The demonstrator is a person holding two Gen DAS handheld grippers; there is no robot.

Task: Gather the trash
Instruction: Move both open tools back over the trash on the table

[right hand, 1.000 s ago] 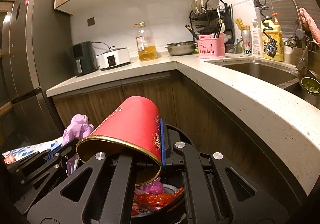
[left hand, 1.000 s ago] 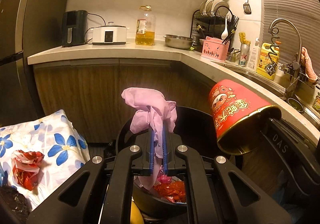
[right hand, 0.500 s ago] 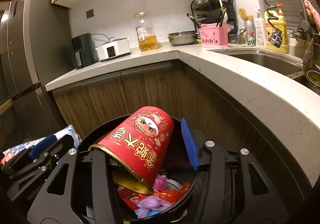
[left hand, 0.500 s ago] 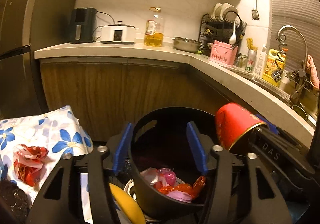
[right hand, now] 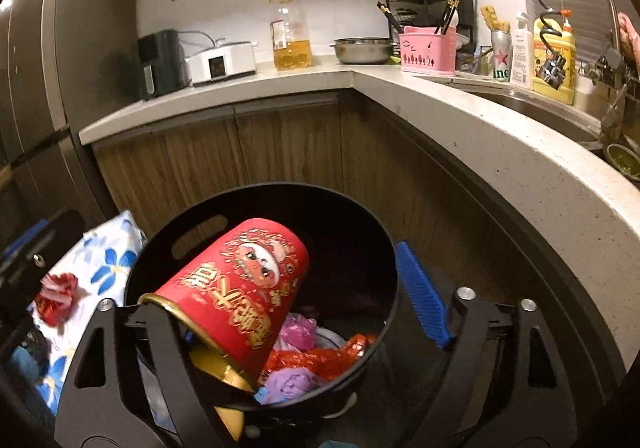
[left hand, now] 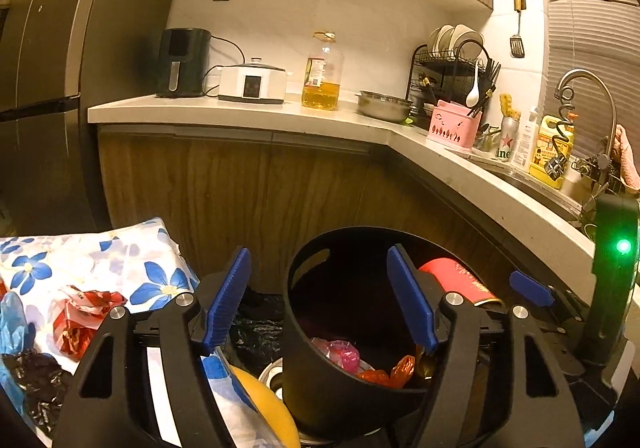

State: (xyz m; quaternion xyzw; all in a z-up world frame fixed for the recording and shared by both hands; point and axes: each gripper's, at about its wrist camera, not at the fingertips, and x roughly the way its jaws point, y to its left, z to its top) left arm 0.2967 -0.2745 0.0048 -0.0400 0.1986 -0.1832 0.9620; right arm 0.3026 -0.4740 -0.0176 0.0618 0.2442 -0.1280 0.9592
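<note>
Cup [right hand: 240, 288] tilted in bin [right hand: 376, 240] atop wrappers [right hand: 320, 360]; cloth [left hand: 100, 260] left of bin; counter [right hand: 480, 119] behind.

Both tools [left hand: 320, 300] [right hand: 296, 312] open, jaws just parted

Black bin [right hand: 384, 248], and inside it a red cup [right hand: 244, 292] with a gold rim, printed in gold characters and a cartoon face. Pink and lilac scraps [right hand: 298, 332] mix with shiny red wrappers [right hand: 320, 360] underneath. Bright blue pads [left hand: 228, 300] on black gripper fingers. White cloth [left hand: 120, 268] with blue flowers, yellow-centred. Pink caddy [right hand: 428, 49], amber oil bottle [right hand: 291, 35], brown wood-grain cabinets [left hand: 240, 187].
</note>
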